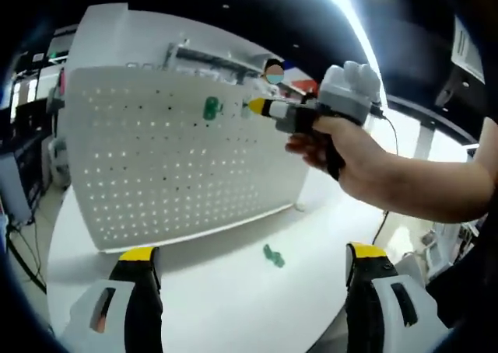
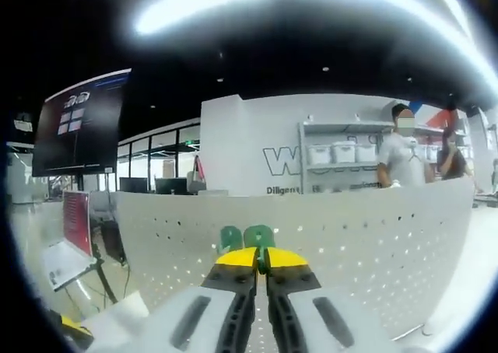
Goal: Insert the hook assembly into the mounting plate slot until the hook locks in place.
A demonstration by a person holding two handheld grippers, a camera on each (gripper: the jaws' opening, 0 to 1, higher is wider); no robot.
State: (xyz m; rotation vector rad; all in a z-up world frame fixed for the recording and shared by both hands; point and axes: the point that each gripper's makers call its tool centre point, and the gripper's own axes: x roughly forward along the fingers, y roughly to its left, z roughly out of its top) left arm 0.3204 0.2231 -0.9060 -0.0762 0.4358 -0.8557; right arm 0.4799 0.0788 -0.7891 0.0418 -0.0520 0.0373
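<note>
In the left gripper view, the left tool (image 1: 253,263) hung low over the white bench (image 1: 210,298), its yellow-tipped jaws wide apart with nothing between them. Beyond them a white perforated mounting plate (image 1: 163,166) stood upright on the bench, tilted in the picture by the roll of the camera. A green hook (image 1: 211,108) sat on the face of the plate near its upper edge. A second green hook piece (image 1: 273,256) lay loose on the bench, near the foot of the plate and between the two jaws. From the right, a hand (image 1: 350,155) held the right tool (image 1: 261,106) up against the plate, its yellow tip just beside the mounted hook; a small green part showed at that tip.

In the right gripper view, the right tool (image 2: 260,257) had its jaws together, clamped on a green hook assembly (image 2: 259,237) whose top rose above the yellow tips. It sat at the face of the plate, just right of the mounted hook (image 2: 229,238); whether it had entered a slot could not be told. Shelves with white bins (image 2: 342,152) and two people (image 2: 401,155) stood far behind the plate.
</note>
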